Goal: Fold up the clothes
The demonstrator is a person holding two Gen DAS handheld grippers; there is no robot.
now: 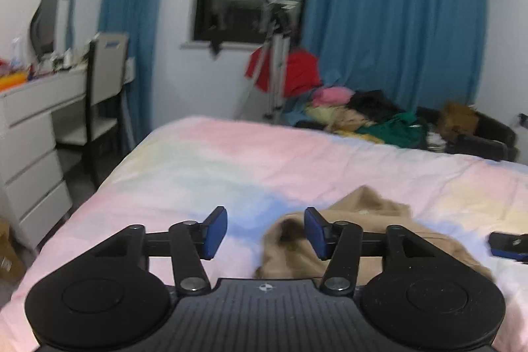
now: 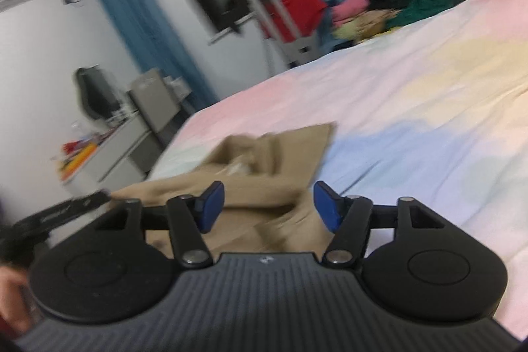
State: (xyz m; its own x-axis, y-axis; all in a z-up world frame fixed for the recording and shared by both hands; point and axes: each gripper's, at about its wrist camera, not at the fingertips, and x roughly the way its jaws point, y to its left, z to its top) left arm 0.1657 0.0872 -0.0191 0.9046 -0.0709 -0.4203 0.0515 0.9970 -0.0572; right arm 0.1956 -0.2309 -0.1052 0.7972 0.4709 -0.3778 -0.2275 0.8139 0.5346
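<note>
The tan garment is laid in a loose, rumpled heap on the pastel bedsheet, near the edge closest to the cameras, where it can be spread and folded on a soft flat surface; it is not yet squared up. The left gripper is held just above the sheet with its jaws parted and nothing clasped, the cloth lying beside its right pad; the right gripper is likewise unclenched, with folds of the garment seen between its pads but not pinched; a pile of other clothes is kept well apart beyond the far side.
</note>
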